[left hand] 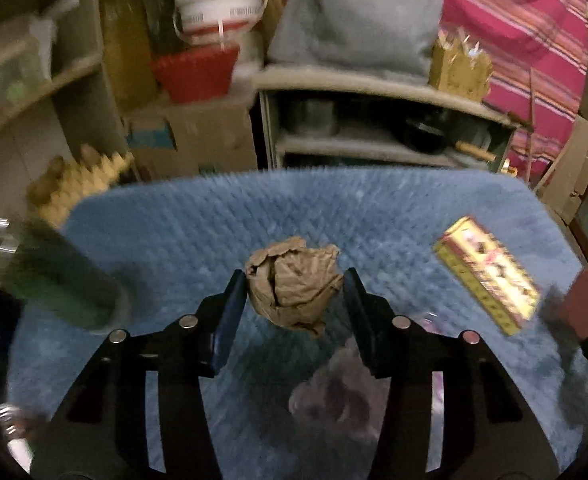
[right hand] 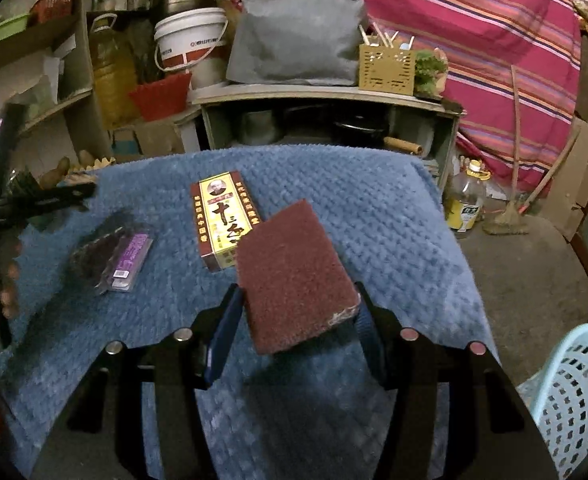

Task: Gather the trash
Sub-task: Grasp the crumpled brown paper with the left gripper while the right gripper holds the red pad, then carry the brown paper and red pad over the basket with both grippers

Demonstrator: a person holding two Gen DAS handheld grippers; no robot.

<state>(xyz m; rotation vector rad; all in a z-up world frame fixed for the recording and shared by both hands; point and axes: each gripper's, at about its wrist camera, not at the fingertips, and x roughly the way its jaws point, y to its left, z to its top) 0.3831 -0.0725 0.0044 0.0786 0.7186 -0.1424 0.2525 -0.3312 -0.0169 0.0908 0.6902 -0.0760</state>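
- Two handheld grippers work over a table covered with a blue textured cloth point(right hand: 333, 208).
- Left gripper point(left hand: 294, 280): its pads press on both sides of a crumpled ball of brown paper point(left hand: 294, 284), which is lifted clear of the cloth. No earlier picture is at hand, so only the clamp itself can be told.
- Right gripper point(right hand: 299, 308): its pads are clamped on the near end of a dark red scouring pad point(right hand: 294, 276), which tilts up and away from the fingers, off the cloth.
- Still lying on the cloth: a yellow and red box point(right hand: 224, 220) with printed characters, flat, just beyond the scouring pad in the right wrist view and partly hidden by it.
- Also on the cloth, to the left of that box: a dark plastic packet with a purple label point(right hand: 114, 256). In the left wrist view it is only a blurred shape below the paper ball.
- A pale blue perforated basket point(right hand: 573, 400) stands at the lower right edge of the right wrist view, beside the table and below its top.
- A green cylinder point(left hand: 62, 280) stands at the left edge of the left wrist view, blurred; what it is cannot be told.
- Behind the table: a low shelf unit point(right hand: 325, 96) with a grey bag point(right hand: 294, 32) on top, and a white bucket point(right hand: 190, 36) to the left.
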